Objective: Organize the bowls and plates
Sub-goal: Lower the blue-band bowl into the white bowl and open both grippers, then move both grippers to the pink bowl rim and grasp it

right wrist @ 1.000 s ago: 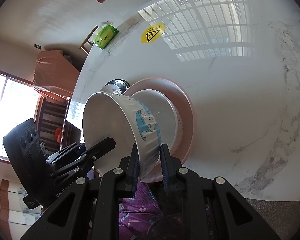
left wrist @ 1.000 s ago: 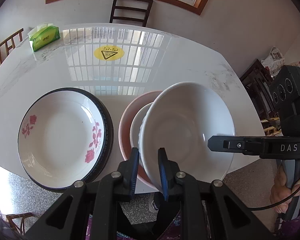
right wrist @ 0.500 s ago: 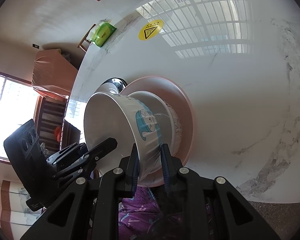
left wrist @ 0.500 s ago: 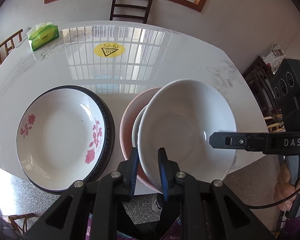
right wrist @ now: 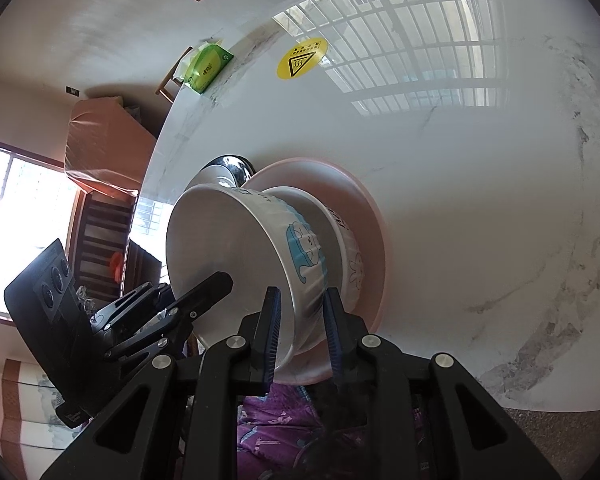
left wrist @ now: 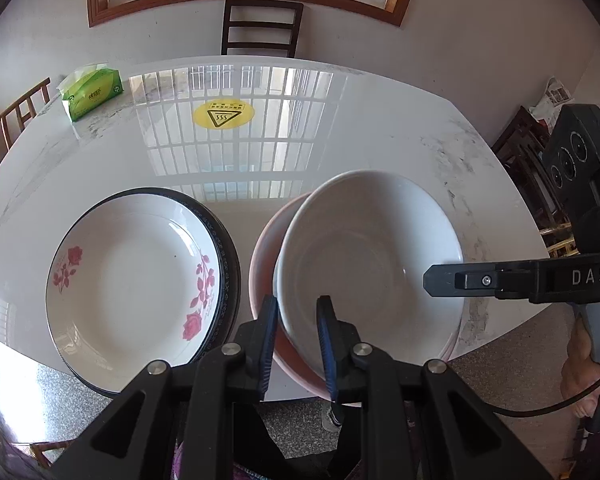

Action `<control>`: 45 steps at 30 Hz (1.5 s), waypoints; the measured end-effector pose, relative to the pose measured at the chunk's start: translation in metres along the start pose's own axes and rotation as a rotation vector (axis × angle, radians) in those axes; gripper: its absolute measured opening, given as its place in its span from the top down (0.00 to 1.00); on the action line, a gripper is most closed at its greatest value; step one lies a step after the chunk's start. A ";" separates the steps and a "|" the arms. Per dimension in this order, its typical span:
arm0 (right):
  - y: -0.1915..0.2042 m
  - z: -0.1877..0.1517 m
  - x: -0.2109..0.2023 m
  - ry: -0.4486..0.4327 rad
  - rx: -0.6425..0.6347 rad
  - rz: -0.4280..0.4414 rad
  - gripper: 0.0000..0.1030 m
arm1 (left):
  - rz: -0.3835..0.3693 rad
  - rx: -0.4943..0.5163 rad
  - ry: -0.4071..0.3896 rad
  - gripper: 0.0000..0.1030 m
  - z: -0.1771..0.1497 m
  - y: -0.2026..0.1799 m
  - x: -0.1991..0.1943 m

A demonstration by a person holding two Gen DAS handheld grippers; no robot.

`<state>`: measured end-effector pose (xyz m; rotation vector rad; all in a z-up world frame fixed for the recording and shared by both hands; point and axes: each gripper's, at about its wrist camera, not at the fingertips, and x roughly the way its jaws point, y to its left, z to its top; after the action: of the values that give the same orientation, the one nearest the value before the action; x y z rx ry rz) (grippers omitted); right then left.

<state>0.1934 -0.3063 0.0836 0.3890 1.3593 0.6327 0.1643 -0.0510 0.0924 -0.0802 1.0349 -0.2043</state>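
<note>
Left hand-held gripper (left wrist: 297, 346): your two fingers are closed on the near rim of the white bowl (left wrist: 374, 256), one inside and one outside.
Right hand-held gripper (right wrist: 299, 332): it clamps the same bowl at its rim from the other side, next to the blue cartoon print.
White bowl: you hold it tilted over a second white bowl (right wrist: 350, 254), which sits inside the pink bowl (right wrist: 370, 216) at the near edge of the surface (left wrist: 372, 128). I cannot tell if the two white bowls already touch.
Change: compared with one second ago the bowl is lower and more level, and it covers more of the bowl under it. I judge the nesting step is nearly finished; you must still level it and then release.
Left side: the rose plate (left wrist: 134, 286) lies on a dark-rimmed plate (left wrist: 228, 248), just beside the pink bowl.
Far: a yellow sticker (left wrist: 223, 114) and a green tissue pack (left wrist: 93, 90).
</note>
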 end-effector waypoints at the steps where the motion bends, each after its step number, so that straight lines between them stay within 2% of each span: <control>1: 0.000 0.000 0.000 -0.003 0.002 -0.002 0.78 | 0.007 0.005 -0.007 0.80 0.000 0.000 -0.001; 4: -0.001 0.002 -0.003 -0.022 -0.002 -0.014 0.74 | 0.017 0.020 -0.028 0.80 -0.001 -0.001 -0.004; 15: -0.002 0.002 -0.007 -0.053 -0.018 -0.003 0.74 | 0.059 0.065 -0.087 0.80 -0.005 -0.002 -0.009; 25: 0.000 -0.006 -0.021 -0.135 -0.061 0.000 0.74 | 0.089 0.084 -0.153 0.80 -0.009 0.000 -0.016; 29: -0.001 -0.011 -0.027 -0.189 -0.078 -0.019 0.74 | 0.109 0.080 -0.203 0.74 -0.014 0.002 -0.021; 33: -0.004 -0.019 -0.033 -0.252 -0.099 -0.042 0.74 | 0.138 0.081 -0.256 0.72 -0.018 0.005 -0.026; 39: -0.002 -0.037 -0.041 -0.405 -0.160 -0.154 0.74 | 0.163 0.042 -0.341 0.58 -0.028 0.022 -0.038; 45: -0.007 -0.050 -0.037 -0.468 -0.159 -0.177 0.71 | 0.118 0.003 -0.299 0.56 -0.031 0.047 -0.035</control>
<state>0.1426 -0.3399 0.0983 0.2630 0.8786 0.4625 0.1264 0.0030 0.0988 -0.0450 0.7390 -0.0828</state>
